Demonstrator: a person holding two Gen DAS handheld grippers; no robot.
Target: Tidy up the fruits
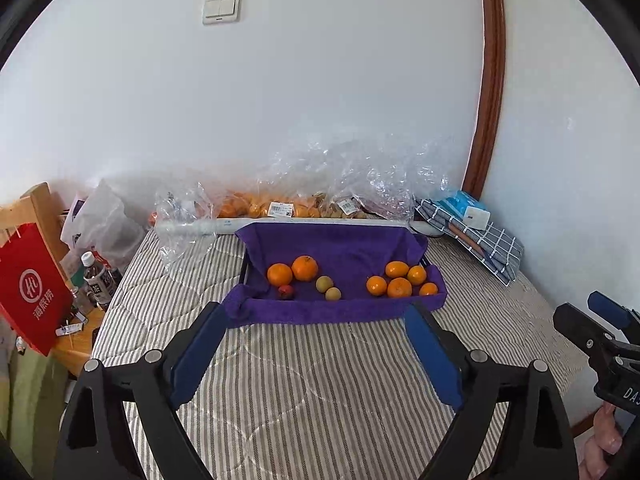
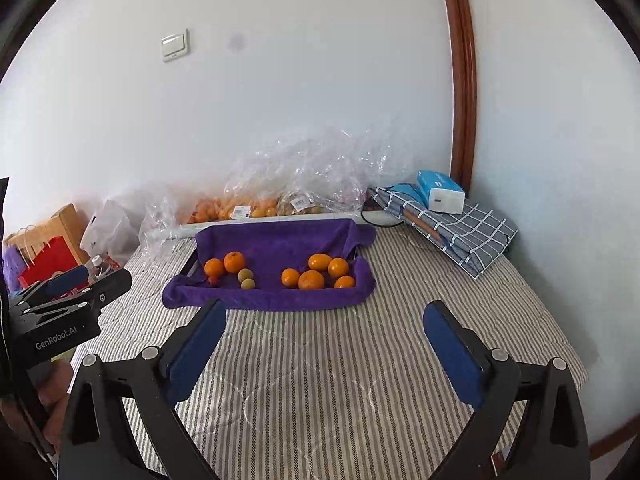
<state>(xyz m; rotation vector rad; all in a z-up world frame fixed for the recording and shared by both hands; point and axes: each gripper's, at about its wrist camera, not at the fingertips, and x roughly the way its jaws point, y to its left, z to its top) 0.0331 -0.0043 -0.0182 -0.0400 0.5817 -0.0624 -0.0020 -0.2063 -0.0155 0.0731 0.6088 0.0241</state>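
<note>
A tray lined with a purple towel [image 1: 340,252] sits on the striped bed cover [image 1: 320,380], and the fruit lies sorted in it: five oranges [image 1: 398,282] clustered at the right end, two larger oranges [image 1: 292,271] at the left end with a small red fruit [image 1: 285,291] just in front of them, and two small greenish-yellow fruits [image 1: 328,289] touching each other between the groups. Behind the tray, along the wall, crumpled clear plastic bags [image 1: 340,184] hold more orange fruit. To the right lies a folded checked cloth [image 2: 460,224] with a blue-and-white tissue pack [image 2: 440,192] on top. At the left edge stand a red paper bag [image 1: 32,288] and a water bottle [image 1: 96,280]. The left gripper [image 1: 318,322] and the right gripper [image 2: 324,318] hang above the bed in front of the tray, jaws spread wide with nothing between them.
</note>
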